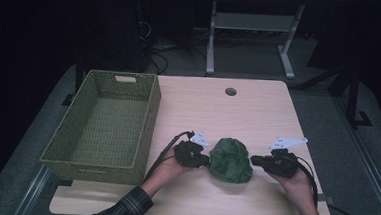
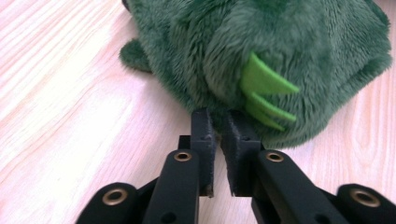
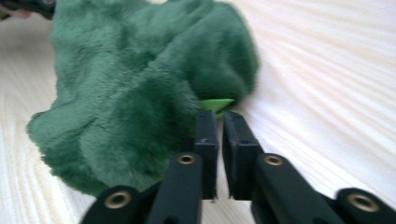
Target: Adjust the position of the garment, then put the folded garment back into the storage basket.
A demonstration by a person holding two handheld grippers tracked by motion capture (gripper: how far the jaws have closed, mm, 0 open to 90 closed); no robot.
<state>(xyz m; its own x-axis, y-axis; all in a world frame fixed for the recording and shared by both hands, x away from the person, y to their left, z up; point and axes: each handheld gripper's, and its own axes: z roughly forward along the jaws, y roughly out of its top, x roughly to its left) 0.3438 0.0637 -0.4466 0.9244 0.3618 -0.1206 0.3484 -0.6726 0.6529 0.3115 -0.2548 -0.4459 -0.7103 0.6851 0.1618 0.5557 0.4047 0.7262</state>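
A dark green plush toy (image 1: 231,160) lies crumpled on the light wooden table (image 1: 228,120), between my two grippers. My left gripper (image 1: 206,160) points at its left side. In the left gripper view the jaws (image 2: 219,116) stand a narrow gap apart, tips against the fur (image 2: 280,42) beside light green felt spikes (image 2: 266,91), with nothing between the pads. My right gripper (image 1: 253,160) points at the toy's right side. Its jaws (image 3: 220,116) are also slightly apart and empty, with the plush (image 3: 140,93) just ahead and to the left of them.
A green woven basket (image 1: 150,120) stands empty on the table's left part, close to my left hand. A round cable hole (image 1: 230,91) sits near the far edge. Behind the table are a dark floor and the legs of another desk (image 1: 211,38).
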